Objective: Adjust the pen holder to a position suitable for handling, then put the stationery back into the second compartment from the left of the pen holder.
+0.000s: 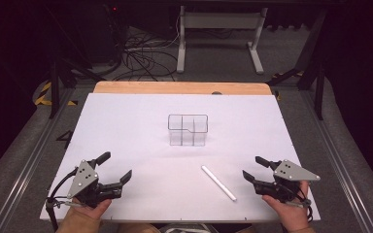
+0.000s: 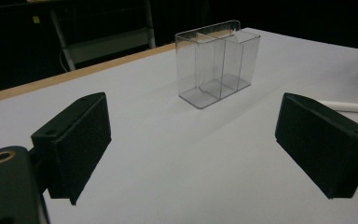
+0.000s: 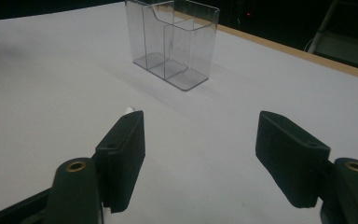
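On the white table in the high view, a clear plastic organizer with several compartments stands upright near the middle. A white stick, possibly a piece of chalk or a pen, lies flat on the near half of the table, well apart from the organizer and angled from upper left to lower right. The left gripper rests at the near left corner, jaws spread wide with nothing between them. The right gripper sits at the near right, just beside the lower end of the white stick but apart from it; its jaws are parted and empty. Each gripper is held by a hand at the table's near edge.

Seen from the left gripper view, the left gripper has both black jaws released, with bare table between them. The organizer stands ahead, and one end of the white stick shows at the right edge, behind the right-hand jaw.

Seen from the right gripper view, the right gripper has its jaws released, clamping nothing. The organizer stands ahead. The tip of the white stick shows just above the left-hand jaw, outside the gap; whether it touches the jaw cannot be told.
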`<action>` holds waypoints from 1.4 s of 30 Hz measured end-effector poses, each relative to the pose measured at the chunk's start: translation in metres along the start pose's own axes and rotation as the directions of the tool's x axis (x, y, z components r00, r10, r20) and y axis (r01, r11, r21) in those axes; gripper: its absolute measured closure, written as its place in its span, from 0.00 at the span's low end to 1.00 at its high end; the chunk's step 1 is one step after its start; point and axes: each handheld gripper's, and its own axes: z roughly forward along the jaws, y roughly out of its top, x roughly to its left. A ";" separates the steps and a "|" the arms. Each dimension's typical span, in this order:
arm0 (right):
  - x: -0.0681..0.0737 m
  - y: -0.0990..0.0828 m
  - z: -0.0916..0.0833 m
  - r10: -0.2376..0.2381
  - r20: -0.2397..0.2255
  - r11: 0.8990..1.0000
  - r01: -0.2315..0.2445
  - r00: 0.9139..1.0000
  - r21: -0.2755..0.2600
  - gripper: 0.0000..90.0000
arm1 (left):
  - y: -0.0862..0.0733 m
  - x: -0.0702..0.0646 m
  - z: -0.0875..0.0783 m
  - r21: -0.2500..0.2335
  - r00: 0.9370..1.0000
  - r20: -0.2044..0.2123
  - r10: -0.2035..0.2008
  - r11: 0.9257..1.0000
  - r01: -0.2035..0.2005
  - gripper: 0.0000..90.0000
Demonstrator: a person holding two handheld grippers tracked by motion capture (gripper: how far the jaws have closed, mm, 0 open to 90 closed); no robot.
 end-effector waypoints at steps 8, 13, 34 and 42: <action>0.004 0.002 -0.001 -0.008 0.004 1.000 0.008 1.000 -0.005 0.34 | 0.000 0.000 0.001 0.005 1.000 -0.002 0.010 1.000 -0.010 0.13; 0.005 0.003 -0.001 -0.008 0.001 1.000 0.008 1.000 -0.010 0.34 | 0.001 -0.001 0.000 0.006 1.000 -0.011 0.017 1.000 -0.017 0.14; 0.014 0.016 0.005 0.000 -0.036 1.000 0.000 0.999 0.005 0.37 | 0.000 -0.001 0.003 0.016 1.000 -0.011 0.012 1.000 -0.012 0.14; 0.016 0.022 0.011 -0.012 -0.054 1.000 0.012 0.998 0.004 0.37 | 0.000 -0.002 0.003 0.015 1.000 -0.013 0.016 1.000 -0.015 0.14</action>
